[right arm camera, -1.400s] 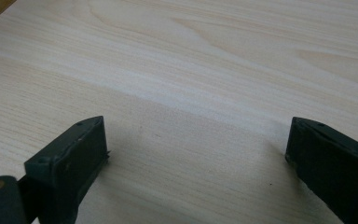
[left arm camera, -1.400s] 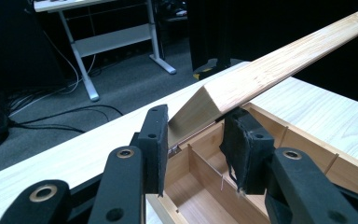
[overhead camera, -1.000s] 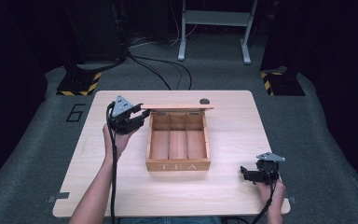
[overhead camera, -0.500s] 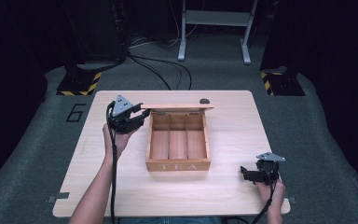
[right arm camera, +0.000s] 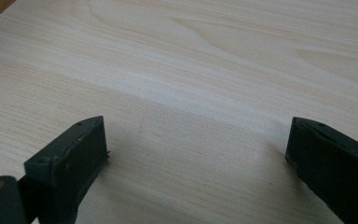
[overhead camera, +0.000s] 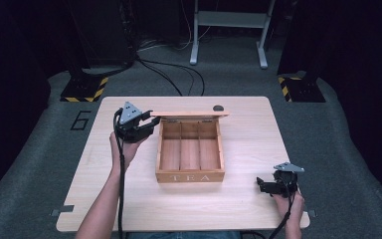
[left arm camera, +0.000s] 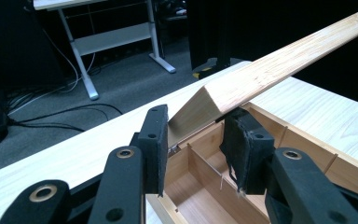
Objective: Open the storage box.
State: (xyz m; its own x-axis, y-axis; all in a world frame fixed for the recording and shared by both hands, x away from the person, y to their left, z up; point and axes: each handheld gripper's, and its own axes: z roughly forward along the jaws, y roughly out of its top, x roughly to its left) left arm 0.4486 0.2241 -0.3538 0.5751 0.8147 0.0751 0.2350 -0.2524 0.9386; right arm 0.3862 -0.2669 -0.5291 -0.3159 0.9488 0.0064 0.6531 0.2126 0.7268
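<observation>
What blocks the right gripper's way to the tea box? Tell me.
Nothing visible does. Bare table lies between the open right gripper and the tea box; the left gripper is at the lid's far left corner.

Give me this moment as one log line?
left gripper: open, jaws astride lid corner | tea box: open, empty | right gripper: open over table

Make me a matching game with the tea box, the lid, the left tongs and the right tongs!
Things:
1. tea box
2. lid
3. left tongs
4. right tongs

Places or states:
A. wide open, over bare table
B. at the lid's corner
C. three empty compartments
D. raised, box open

Pairs: 1-C, 2-D, 3-B, 4-A
</observation>
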